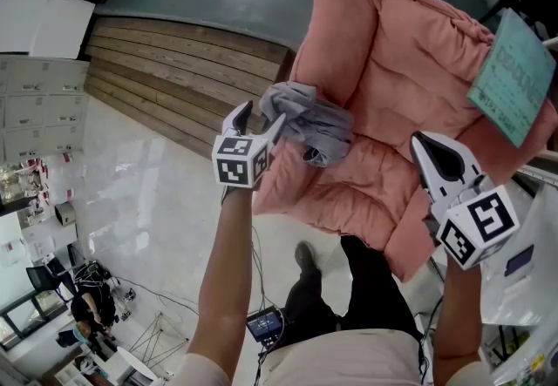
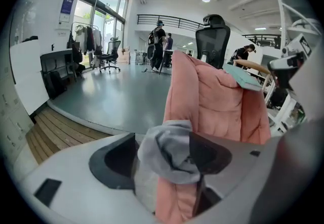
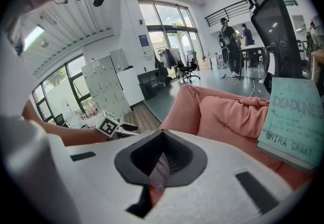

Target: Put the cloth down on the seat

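Observation:
A grey cloth (image 1: 312, 125) lies bunched on the left edge of the pink padded seat (image 1: 392, 88). My left gripper (image 1: 261, 117) is at its near side, jaws wide open. In the left gripper view the cloth (image 2: 167, 152) sits loosely between the spread fingers (image 2: 114, 160) and rests against the pink seat (image 2: 217, 101); the pads do not press on it. My right gripper (image 1: 423, 145) hovers over the seat's front right part, jaws together and empty. The right gripper view shows its closed tips (image 3: 161, 160) before the pink seat (image 3: 228, 112).
A teal book (image 1: 513, 79) leans on the seat's right arm. A black office chair (image 2: 212, 36) stands behind the seat. Wooden decking (image 1: 174, 79) lies to the left, with white cabinets (image 1: 35, 88) beyond. The person's legs (image 1: 366, 288) stand at the seat's front. People stand far off (image 2: 158, 41).

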`<state>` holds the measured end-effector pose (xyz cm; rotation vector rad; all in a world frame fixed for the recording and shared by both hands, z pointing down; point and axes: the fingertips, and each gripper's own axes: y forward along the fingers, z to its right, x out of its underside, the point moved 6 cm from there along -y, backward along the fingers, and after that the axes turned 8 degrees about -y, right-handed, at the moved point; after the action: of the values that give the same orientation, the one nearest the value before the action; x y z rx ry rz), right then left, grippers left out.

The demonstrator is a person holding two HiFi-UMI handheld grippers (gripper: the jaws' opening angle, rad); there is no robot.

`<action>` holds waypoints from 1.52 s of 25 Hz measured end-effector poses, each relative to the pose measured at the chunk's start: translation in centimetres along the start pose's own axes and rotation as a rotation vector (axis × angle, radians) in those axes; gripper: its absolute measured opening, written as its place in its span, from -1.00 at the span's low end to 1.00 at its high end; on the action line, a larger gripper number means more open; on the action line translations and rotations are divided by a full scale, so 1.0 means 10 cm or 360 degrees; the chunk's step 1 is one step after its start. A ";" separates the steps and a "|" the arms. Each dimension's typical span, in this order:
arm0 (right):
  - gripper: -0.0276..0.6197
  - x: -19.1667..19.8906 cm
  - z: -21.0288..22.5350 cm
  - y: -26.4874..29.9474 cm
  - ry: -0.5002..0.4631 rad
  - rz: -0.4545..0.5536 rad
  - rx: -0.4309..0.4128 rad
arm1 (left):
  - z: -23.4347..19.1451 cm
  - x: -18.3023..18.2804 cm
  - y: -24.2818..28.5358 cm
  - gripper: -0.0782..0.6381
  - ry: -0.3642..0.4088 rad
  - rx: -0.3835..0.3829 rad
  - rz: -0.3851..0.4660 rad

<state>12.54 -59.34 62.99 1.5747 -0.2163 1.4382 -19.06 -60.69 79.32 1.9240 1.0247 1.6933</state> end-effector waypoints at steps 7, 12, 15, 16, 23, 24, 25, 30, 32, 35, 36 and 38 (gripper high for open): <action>-0.93 -0.22 -0.25 -0.19 -0.0049 0.0048 0.0007 | 0.08 -0.34 -0.55 0.07 0.0053 -0.0014 0.0161; -0.93 -0.46 -0.55 -0.43 -0.0095 0.0092 0.0029 | 0.34 -0.69 -1.18 0.07 0.0166 0.0052 0.0359; -0.93 -0.60 -0.71 -0.59 -0.0119 0.0120 0.0033 | 0.61 -0.92 -1.61 0.07 0.0203 0.0129 0.0447; -0.93 -0.65 -0.75 -0.65 -0.0128 0.0132 0.0033 | 0.70 -0.98 -1.73 0.07 0.0217 0.0158 0.0484; -0.93 -1.01 -1.25 -1.14 -0.0199 0.0259 0.0044 | 1.26 -1.31 -2.77 0.07 0.0397 0.0315 0.0721; -0.94 -1.09 -1.33 -1.19 -0.0207 0.0278 0.0048 | 1.29 -1.36 -2.92 0.07 0.0413 0.0333 0.0758; -0.93 -1.18 -1.40 -1.24 -0.0216 0.0298 0.0051 | 1.33 -1.43 -3.07 0.06 0.0425 0.0351 0.0793; -0.93 -1.46 -1.82 -1.53 -0.0302 0.0405 0.0060 | 1.59 -1.57 -3.89 -0.06 0.0538 0.0420 0.0908; -0.94 -1.55 -2.02 -1.68 -0.0354 0.0444 0.0066 | 1.69 -1.55 -4.23 -0.15 0.0593 0.0444 0.0971; -0.94 -1.68 -2.31 -1.92 -0.0426 0.0498 0.0072 | 1.83 -1.51 -4.69 -0.29 0.0673 0.0468 0.1063; -0.94 -1.72 -2.41 -2.00 -0.0448 0.0512 0.0072 | 1.87 -1.50 -4.84 -0.35 0.0701 0.0470 0.1085; -0.94 -1.79 -2.59 -2.17 -0.0489 0.0537 0.0074 | 1.96 -1.45 -5.12 -0.44 0.0746 0.0471 0.1123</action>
<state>4.56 -37.31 32.76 1.8592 -0.6604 1.4518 -14.22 -33.79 29.68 2.3126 0.8202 2.6005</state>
